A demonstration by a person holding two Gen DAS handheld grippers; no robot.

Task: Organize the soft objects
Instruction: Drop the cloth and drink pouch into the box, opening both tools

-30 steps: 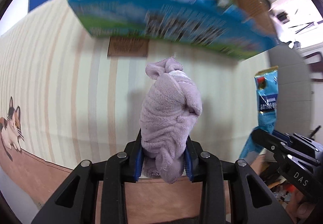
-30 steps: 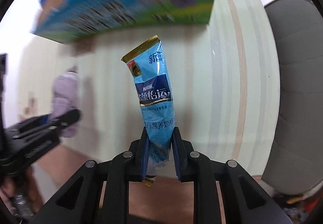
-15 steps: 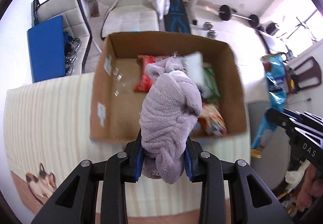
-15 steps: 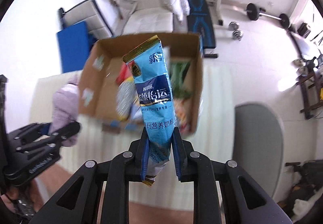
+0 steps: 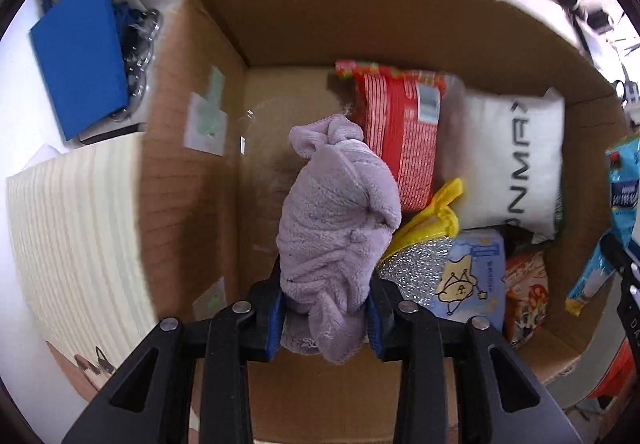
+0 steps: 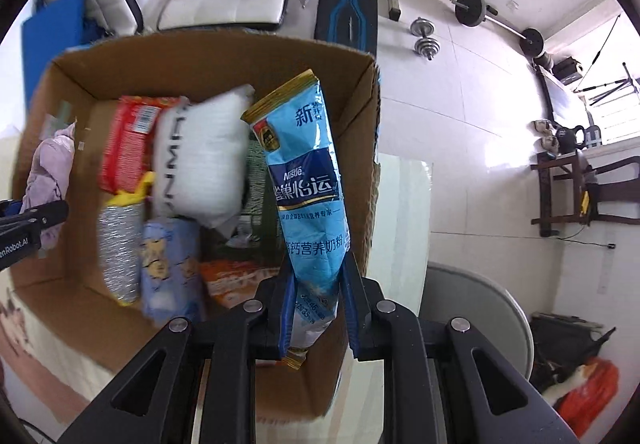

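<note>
right hand-held gripper [image 6: 316, 308] clamps a blue milk powder sachet [image 6: 306, 180] above the cardboard box [image 6: 360, 172].

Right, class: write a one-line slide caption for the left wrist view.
Left gripper holds a bunched lilac towel over the open cardboard box, above a red packet and white pillow.

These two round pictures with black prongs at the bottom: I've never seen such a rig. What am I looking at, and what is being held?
No robot: a person holds a two-fingered tool in each hand, each carrying a fisheye camera that looks along its fingers. The left tool is clamped on a lilac towel; the right tool is clamped on a blue milk-powder pouch. Both hang over an open cardboard box that holds a white pillow, a red packet and other soft packs.
</note>
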